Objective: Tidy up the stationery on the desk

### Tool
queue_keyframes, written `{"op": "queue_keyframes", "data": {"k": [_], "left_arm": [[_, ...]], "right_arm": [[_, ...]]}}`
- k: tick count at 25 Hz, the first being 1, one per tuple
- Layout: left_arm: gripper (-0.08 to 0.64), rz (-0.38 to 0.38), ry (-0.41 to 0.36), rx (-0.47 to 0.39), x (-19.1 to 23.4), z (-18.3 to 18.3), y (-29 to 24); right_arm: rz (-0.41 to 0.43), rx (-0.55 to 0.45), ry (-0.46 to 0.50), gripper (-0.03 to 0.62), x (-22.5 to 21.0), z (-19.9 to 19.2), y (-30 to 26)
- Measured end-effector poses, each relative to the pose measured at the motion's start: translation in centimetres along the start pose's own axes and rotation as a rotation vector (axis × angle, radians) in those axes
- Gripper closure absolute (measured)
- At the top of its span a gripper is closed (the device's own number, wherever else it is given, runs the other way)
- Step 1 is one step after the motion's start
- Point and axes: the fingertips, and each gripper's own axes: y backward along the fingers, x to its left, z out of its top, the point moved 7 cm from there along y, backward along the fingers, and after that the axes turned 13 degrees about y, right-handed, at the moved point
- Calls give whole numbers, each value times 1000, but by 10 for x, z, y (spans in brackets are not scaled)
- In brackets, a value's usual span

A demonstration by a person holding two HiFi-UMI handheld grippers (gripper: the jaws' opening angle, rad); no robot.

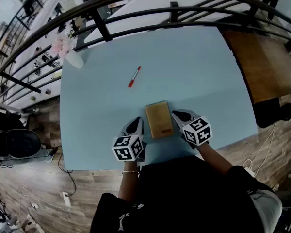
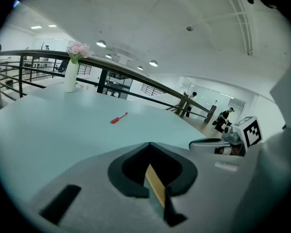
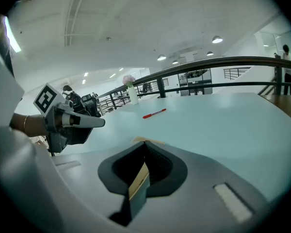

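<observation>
Tan-covered notebook lies flat on the pale blue desk, directly between the two grippers. Red pen lies loose farther out, well apart from the notebook. A vase of pink flowers stands at the far left corner.

Judgement: tidying is barely started. Nothing is gathered, and both the pen and the notebook are left to handle.

Left gripper: jaws together, clamping nothing, with the notebook's left edge just beside its tip. Right gripper: jaws together, likewise empty. Its tip is at the notebook's right edge, and I cannot tell whether they touch.
</observation>
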Motion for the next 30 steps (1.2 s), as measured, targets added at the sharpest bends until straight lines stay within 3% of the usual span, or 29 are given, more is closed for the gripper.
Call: {"op": "queue_keyframes", "data": {"k": [13,30], "left_arm": [[561,75,-32,-127,29,34,33],[561,77,-71,-232,84,85,77]], "right_arm": [[-29,-39,7,584,-9,30,-10],[-19,-81,-7,584,14,94,-69]]}}
